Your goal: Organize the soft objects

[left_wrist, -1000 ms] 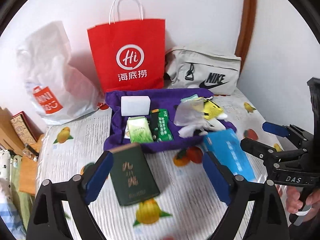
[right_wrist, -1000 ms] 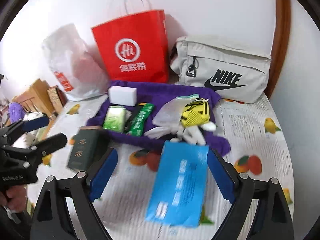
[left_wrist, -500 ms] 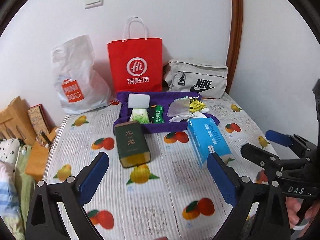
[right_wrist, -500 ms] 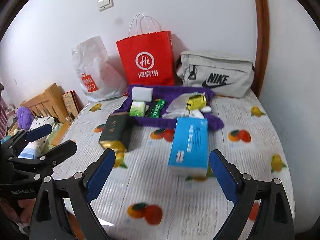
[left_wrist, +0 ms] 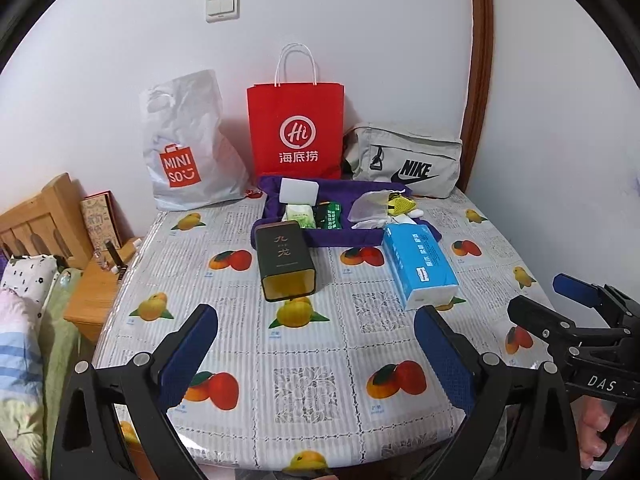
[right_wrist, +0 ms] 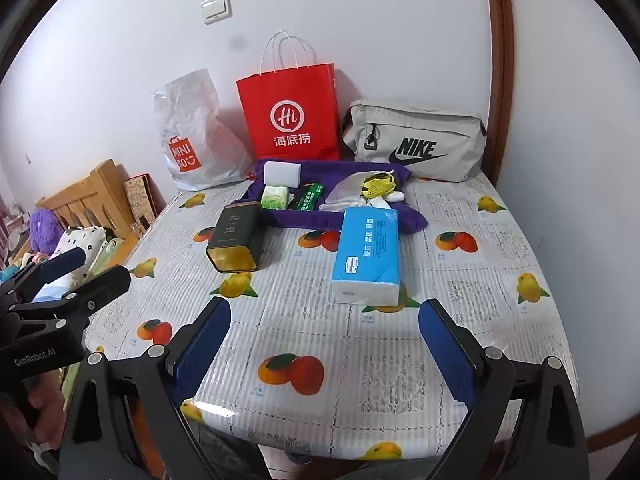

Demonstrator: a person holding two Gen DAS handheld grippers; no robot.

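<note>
A purple cloth tray (left_wrist: 344,238) (right_wrist: 304,222) lies at the back of the table. In it are a white sponge (left_wrist: 299,191) (right_wrist: 282,173), a green tissue pack (left_wrist: 300,214) (right_wrist: 275,197), a green sachet, a clear plastic bag and a yellow mesh item (left_wrist: 400,203) (right_wrist: 378,185). In front of it lie a dark green tin (left_wrist: 286,258) (right_wrist: 236,236) and a blue tissue pack (left_wrist: 418,264) (right_wrist: 368,252). My left gripper (left_wrist: 316,332) (right_wrist: 92,268) is open and empty, short of the tin. My right gripper (right_wrist: 324,320) (left_wrist: 548,296) is open and empty, short of the tissue pack.
A red paper bag (left_wrist: 296,132), a white Miniso bag (left_wrist: 188,152) and a grey Nike pouch (left_wrist: 404,160) stand against the back wall. The fruit-print tablecloth (left_wrist: 312,380) covers the table. A wooden headboard and bedding (left_wrist: 24,280) lie to the left.
Both grippers have drawn back from the tin and the tissue pack, so much more of the table and wall shows. The objects have not moved.
</note>
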